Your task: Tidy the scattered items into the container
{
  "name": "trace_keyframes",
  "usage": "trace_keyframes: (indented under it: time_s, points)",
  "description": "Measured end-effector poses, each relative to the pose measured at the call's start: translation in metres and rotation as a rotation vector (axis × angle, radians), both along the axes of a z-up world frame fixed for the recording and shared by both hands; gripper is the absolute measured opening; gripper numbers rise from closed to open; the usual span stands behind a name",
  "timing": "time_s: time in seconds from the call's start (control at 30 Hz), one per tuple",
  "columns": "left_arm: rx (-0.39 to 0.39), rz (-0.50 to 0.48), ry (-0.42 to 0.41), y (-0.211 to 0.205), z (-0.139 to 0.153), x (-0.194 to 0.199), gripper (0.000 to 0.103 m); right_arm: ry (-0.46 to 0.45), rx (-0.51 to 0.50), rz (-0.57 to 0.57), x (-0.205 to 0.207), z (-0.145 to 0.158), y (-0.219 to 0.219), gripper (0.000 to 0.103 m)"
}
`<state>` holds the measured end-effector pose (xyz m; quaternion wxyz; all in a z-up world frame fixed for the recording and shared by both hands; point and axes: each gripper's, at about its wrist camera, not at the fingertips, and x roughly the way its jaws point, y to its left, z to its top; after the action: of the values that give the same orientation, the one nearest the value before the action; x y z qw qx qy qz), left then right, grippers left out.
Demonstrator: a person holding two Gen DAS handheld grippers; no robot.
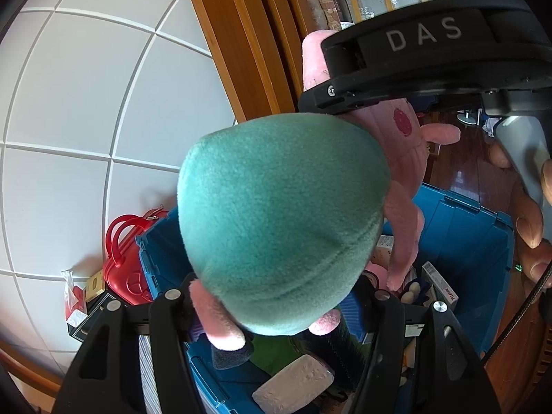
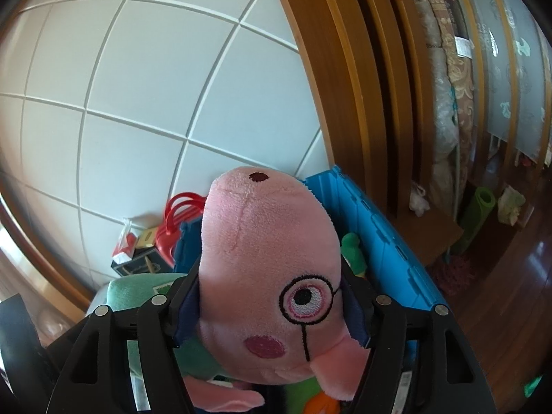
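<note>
The big blue plastic crate (image 1: 459,227) sits below both grippers, up against the white tiled wall (image 1: 86,103). Only the left wrist view looks down into it: a pale grey rectangular block (image 1: 293,383), a small white carton with red lettering (image 1: 441,286) and other odds lie on its floor. That view also catches the right gripper's black body above and a hand (image 1: 528,214) round its handle.

The soft pink pig toy in a green plush dress (image 1: 279,220) hangs over the crate, between the two tools. The left view shows only its dress and dangling pink limbs; the right view alone shows its face (image 2: 272,269), with a stitched monocle.

The left gripper (image 1: 279,314) has its jaws spread wide around the dress hem; the left pad touches a pink foot, but whether they press I cannot tell. The right gripper (image 2: 272,310) has its dark blue pads against both sides of the head, pinching it.

Left of the crate stands a small red plastic case with loop handles (image 1: 124,258).
</note>
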<state>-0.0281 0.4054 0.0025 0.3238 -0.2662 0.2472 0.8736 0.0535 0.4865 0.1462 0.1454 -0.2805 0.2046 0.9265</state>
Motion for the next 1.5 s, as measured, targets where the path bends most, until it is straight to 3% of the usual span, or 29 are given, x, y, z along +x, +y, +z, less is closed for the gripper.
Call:
trace_keyframes:
  time_s: [0.03, 0.1, 0.13, 0.2, 0.4, 0.63, 0.77, 1.0, 1.33, 1.5]
  points:
    - [-0.006, 0.023, -0.003, 0.0, -0.001, -0.002, 0.081, 0.0, -0.001, 0.0, -0.001, 0.0, 0.002, 0.075]
    - [-0.014, 0.067, -0.016, -0.002, -0.003, -0.007, 0.092, 0.003, -0.005, -0.016, 0.0, 0.0, 0.006, 0.103]
    - [-0.007, 0.08, -0.02, -0.005, -0.002, -0.009, 0.099, 0.01, -0.002, -0.025, 0.002, 0.0, 0.007, 0.102]
    - [-0.002, 0.103, -0.013, -0.011, 0.0, -0.01, 0.101, 0.017, 0.004, -0.034, 0.006, 0.001, 0.007, 0.102]
    - [0.021, 0.155, -0.025, -0.032, 0.007, -0.016, 0.101, 0.014, 0.001, -0.035, 0.012, -0.003, 0.004, 0.102]
    - [0.047, 0.21, -0.058, -0.064, 0.008, -0.006, 0.101, 0.004, 0.016, -0.004, 0.022, -0.003, -0.03, 0.102]
    - [0.072, 0.253, -0.1, -0.094, 0.007, 0.001, 0.101, -0.022, 0.037, 0.028, 0.024, -0.004, -0.06, 0.103]
    - [0.097, 0.374, -0.101, -0.17, 0.006, 0.01, 0.101, -0.089, 0.041, 0.109, 0.018, -0.011, -0.122, 0.103]
    - [0.083, 0.517, -0.091, -0.281, -0.002, 0.023, 0.101, -0.133, 0.062, 0.203, 0.015, -0.014, -0.224, 0.103]
    - [0.059, 0.585, -0.131, -0.325, -0.019, 0.025, 0.101, -0.162, 0.089, 0.209, 0.018, -0.018, -0.264, 0.103]
